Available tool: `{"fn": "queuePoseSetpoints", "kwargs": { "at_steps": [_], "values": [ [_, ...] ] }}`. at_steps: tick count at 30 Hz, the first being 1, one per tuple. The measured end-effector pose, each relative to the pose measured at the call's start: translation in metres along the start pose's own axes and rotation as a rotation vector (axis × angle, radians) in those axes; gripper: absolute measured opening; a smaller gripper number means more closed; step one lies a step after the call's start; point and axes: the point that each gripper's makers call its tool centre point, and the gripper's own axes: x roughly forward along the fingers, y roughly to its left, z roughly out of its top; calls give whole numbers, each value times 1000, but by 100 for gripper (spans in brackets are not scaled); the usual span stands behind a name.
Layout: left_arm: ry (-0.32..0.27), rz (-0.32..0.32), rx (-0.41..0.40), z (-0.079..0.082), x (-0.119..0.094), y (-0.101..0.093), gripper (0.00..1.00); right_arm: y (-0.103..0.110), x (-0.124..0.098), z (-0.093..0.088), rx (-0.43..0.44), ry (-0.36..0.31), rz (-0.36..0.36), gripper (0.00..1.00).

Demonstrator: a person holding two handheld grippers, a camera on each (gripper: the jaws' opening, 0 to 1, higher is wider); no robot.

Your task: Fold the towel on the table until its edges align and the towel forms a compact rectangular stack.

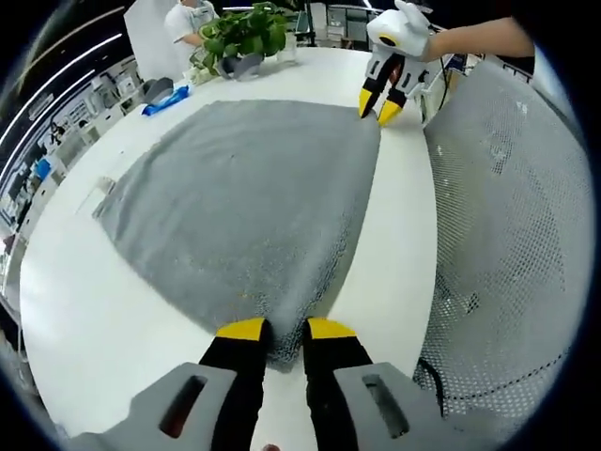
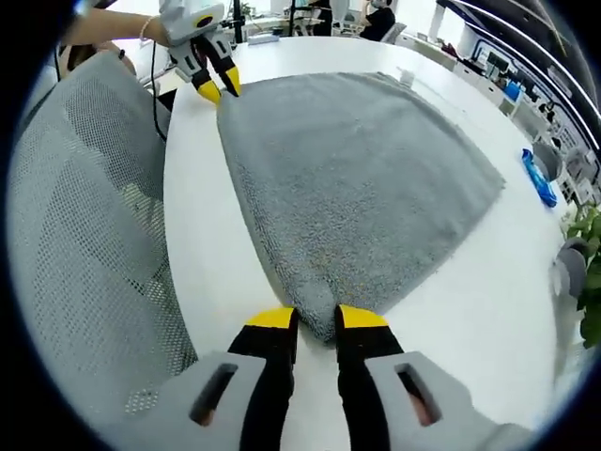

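- No legible writing or labels
- Grey towel spread flat on white desk
- Left gripper: jaws pinching one towel corner at the near desk edge
- Right gripper: jaws pinching the neighbouring corner
- Potted plant and blue object beyond the towel's far side
- Mesh chair back just beside the near desk edge

The left claw pinches the near corner of a grey towel spread flat on the white worktop. At the far corner, the right claw meets the towel's edge. A potted plant and a blue object sit beyond. A mesh chair back stands beside the worktop.
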Motion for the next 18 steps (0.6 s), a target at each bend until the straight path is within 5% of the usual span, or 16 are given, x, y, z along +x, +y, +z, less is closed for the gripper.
{"fn": "queuePoseSetpoints", "kwargs": {
  "at_steps": [8,12,18],
  "values": [
    [-20,34,8,0,0,-1,7,-3,0,-2,-50,41,-106,2],
    [15,50,-37,2,0,-1,6,-5,-1,-2,-33,42,-130,2],
    [73,86,98,10,-18,-8,5,0,-18,4,-61,61,-155,1]
  ]
}}
